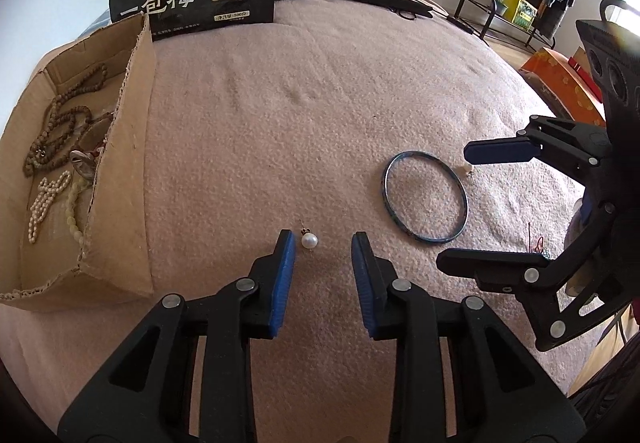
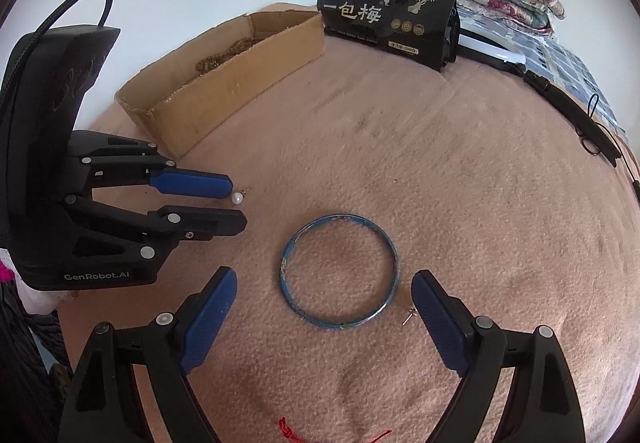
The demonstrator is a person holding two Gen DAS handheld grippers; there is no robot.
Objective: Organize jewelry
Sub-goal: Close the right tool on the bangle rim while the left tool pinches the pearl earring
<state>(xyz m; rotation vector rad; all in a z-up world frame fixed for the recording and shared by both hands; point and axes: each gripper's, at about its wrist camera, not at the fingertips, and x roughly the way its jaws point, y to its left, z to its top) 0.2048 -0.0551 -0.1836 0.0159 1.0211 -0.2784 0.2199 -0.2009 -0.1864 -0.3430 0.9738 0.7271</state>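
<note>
Nearest the left wrist camera, the left hand-held gripper [image 1: 323, 239] stands with its blue pads narrowly apart, clamped on nothing. A small white pearl stud earring [image 1: 309, 240] lies on the pink fleece bed cover [image 1: 320, 103] between the fingertips, just beside the left-hand pad. The right hand-held gripper [image 2: 324, 279] is spread wide, its pads either side of a thin blue-enamelled metal bangle [image 2: 339, 272] lying flat on the cover and touching neither pad.

Risks, as judged: the round, smooth pearl may roll or squirt out if the pads close off-centre, and its short post could snag the fleece. A second small stud [image 2: 410, 316] sits just beside the bangle and the right-hand pad, where it may be knocked or pressed into the pile. The thin bangle lies low against soft fabric, so the pads may slide over its rim.

An open brown cardboard box [image 1: 120, 171] stands to the left of the earring, already holding brown wooden bead strings [image 1: 60, 123] and a white pearl strand [image 1: 44, 203]. A red cord [image 2: 288, 429] lies near the right wrist camera.
</note>
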